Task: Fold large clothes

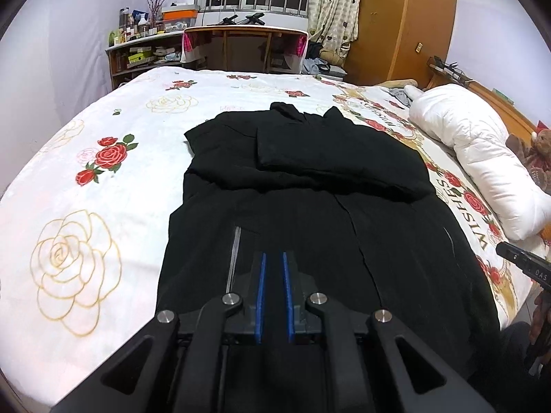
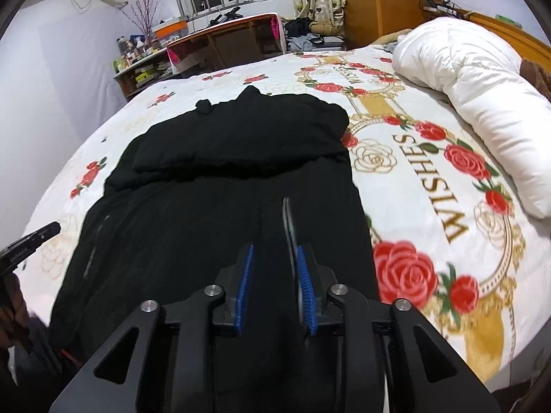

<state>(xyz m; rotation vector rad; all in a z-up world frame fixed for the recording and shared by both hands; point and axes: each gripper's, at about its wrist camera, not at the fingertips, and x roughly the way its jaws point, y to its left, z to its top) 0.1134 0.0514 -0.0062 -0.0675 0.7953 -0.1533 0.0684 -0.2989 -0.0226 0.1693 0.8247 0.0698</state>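
A large black garment (image 1: pixel 310 189) lies flat on the bed, its far part folded over into a thicker band; it also shows in the right wrist view (image 2: pixel 234 172). My left gripper (image 1: pixel 274 256) hovers over the garment's near left part beside a silver zipper (image 1: pixel 234 258), its blue pads a narrow gap apart with nothing between them. My right gripper (image 2: pixel 274 249) hovers over the near right part, jaws open and empty, beside another zipper (image 2: pixel 287 220). Each gripper's tip shows at the edge of the other view, the right one (image 1: pixel 523 261) and the left one (image 2: pixel 31 241).
The bed has a white rose-print cover (image 1: pixel 86 179). A rolled white duvet (image 1: pixel 482 151) lies along the right side, with a teddy bear (image 1: pixel 540 151) beyond. A desk (image 1: pixel 241 44), cluttered shelves (image 1: pixel 144 48) and a wooden wardrobe (image 1: pixel 403 20) stand past the bed.
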